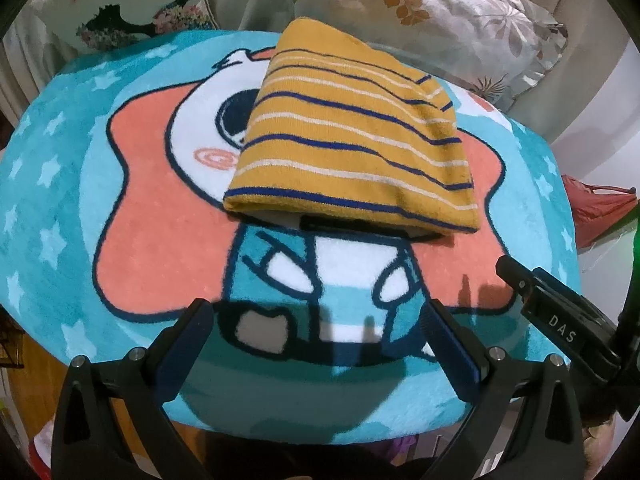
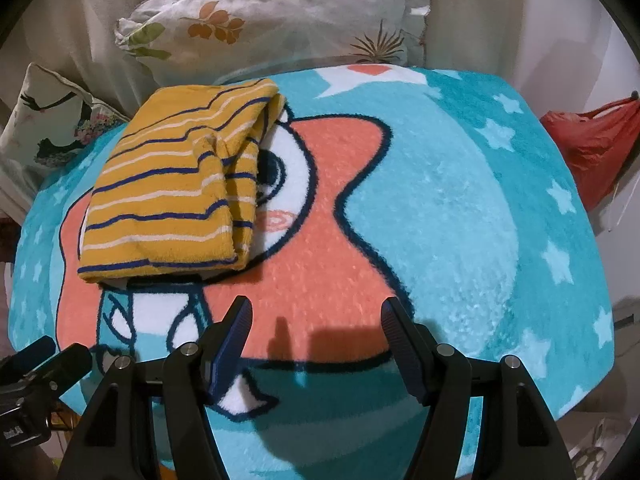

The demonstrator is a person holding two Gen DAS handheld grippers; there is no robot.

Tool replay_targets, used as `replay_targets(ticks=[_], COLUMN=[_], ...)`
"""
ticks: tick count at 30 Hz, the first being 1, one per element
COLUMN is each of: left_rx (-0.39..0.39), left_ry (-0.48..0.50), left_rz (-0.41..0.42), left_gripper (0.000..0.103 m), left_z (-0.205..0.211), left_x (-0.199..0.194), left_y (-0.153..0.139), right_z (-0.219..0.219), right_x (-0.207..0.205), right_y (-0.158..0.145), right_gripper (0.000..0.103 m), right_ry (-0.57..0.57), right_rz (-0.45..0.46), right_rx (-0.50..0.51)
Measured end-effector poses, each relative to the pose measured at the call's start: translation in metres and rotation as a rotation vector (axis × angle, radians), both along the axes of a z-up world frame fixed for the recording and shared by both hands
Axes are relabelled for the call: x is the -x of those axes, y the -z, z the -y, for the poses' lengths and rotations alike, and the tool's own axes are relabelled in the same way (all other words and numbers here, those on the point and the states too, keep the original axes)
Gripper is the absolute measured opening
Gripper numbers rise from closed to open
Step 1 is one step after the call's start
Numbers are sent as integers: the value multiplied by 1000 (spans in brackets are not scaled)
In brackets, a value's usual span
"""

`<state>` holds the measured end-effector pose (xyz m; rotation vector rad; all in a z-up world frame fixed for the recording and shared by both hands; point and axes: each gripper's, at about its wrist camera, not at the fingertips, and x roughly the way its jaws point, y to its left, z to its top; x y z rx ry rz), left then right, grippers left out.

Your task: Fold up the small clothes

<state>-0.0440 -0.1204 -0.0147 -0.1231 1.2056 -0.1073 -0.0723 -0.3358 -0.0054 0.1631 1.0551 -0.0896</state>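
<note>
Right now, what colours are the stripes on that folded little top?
The folded top is mustard yellow with dark blue and white stripes, clearest in the left wrist view.

"DAS" in white on right gripper (image 1: 560,320) body.

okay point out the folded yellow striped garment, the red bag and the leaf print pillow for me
folded yellow striped garment (image 1: 352,152): left wrist view, middle of its top layer.
red bag (image 2: 592,148): right wrist view, its crumpled middle.
leaf print pillow (image 2: 272,12): right wrist view, centre of its front.
</note>
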Motion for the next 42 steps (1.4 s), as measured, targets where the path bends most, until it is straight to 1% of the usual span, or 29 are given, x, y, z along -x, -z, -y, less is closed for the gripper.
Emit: replay_targets(ticks=[6,13,19,24,36,42], left_rx=[7,15,39,44,49,53], left_ry=[-13,-39,-63,-74,-42,-22], left_rz=[-18,-41,-76,-87,-93,-93], left_gripper=[103,103,103,103,103,103], left_z=[2,0,-3,-4,9,13], left_x=[-4,-8,-11,-14,-18,-12], left_y=[5,12,20,23,26,25], right_z=[-7,-9,-12,-14,-4,-1], right_x=[-6,-15,-20,-22,-18,-12], right_y=[3,6,9,10,10,8], right_gripper=[72,72,72,72,73,73], right_ry=[-48,-72,-89,-104,-82,-75], right_rz=[3,0,-4,0,2,2], right_rx=[45,49,55,79,100,108])
